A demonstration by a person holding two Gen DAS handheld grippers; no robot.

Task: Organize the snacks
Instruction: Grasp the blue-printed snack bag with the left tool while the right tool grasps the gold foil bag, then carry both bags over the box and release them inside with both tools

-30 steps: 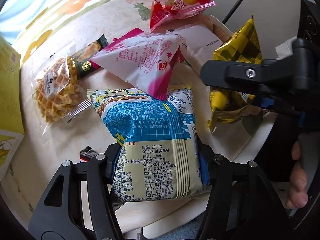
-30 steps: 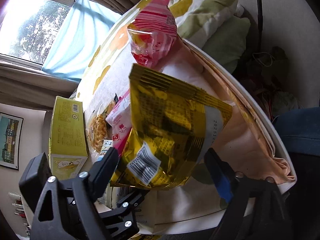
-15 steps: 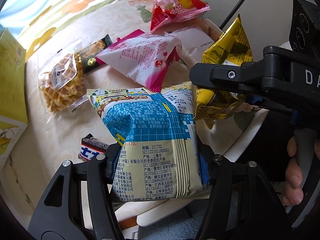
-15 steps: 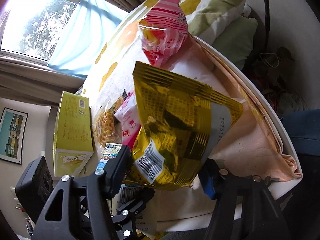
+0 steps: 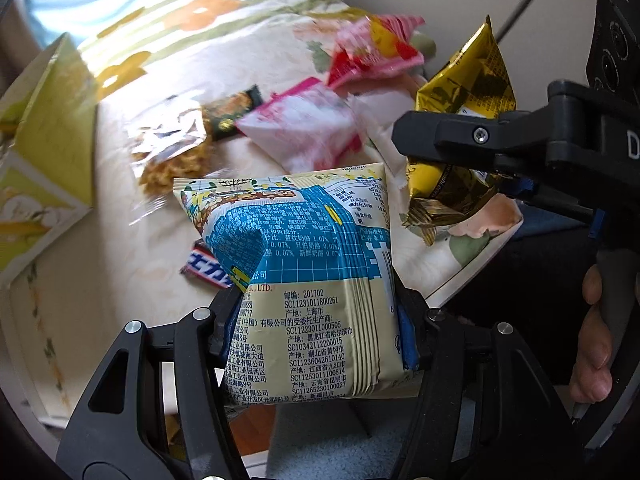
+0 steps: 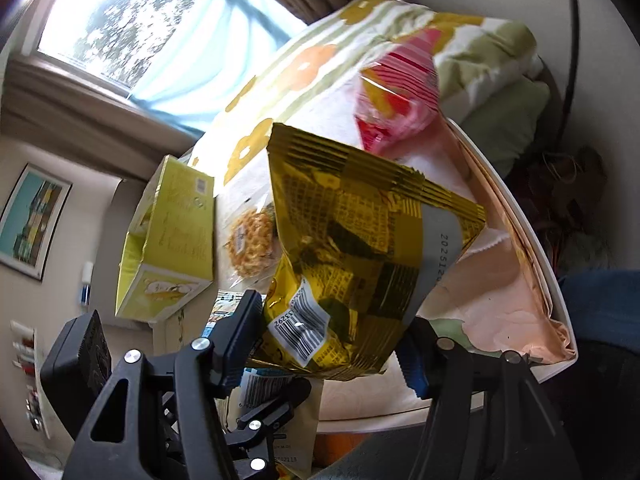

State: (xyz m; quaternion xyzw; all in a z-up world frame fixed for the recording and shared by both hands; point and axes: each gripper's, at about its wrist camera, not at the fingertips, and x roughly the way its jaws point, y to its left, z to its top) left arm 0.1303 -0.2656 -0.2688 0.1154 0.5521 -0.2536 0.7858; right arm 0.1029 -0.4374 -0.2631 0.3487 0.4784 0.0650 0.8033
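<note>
In our left wrist view, nearest the lens, the left tongs [image 5: 316, 336] are clamped on the lower part of a blue and cream snack bag [image 5: 300, 280], held above the surface [image 5: 100, 280]. Just behind the bag's left edge a small dark bar [image 5: 202, 266] lies on the cloth. To the right we see the right tongs [image 5: 460, 160] from the side, pinching a crumpled gold foil bag [image 5: 460, 128], with the person's fingers [image 5: 596, 344] on the handle below. Farther back lie a clear waffle packet [image 5: 172, 152], a white and pink pouch [image 5: 304, 136] and a red and pink bag [image 5: 372, 56], all blurred; a yellow-green box [image 5: 44, 168] stands at the left.

Our right wrist view shows what the other hides: the gold bag's [image 6: 360, 264] barcode and flat back, gripped between both jaws and lifted. It also shows the box [image 6: 172, 240] and the waffle packet [image 6: 252, 240] beyond the gold bag, the red and pink bag [image 6: 396, 104] farther back, and the window [image 6: 132, 20] farthest off.
</note>
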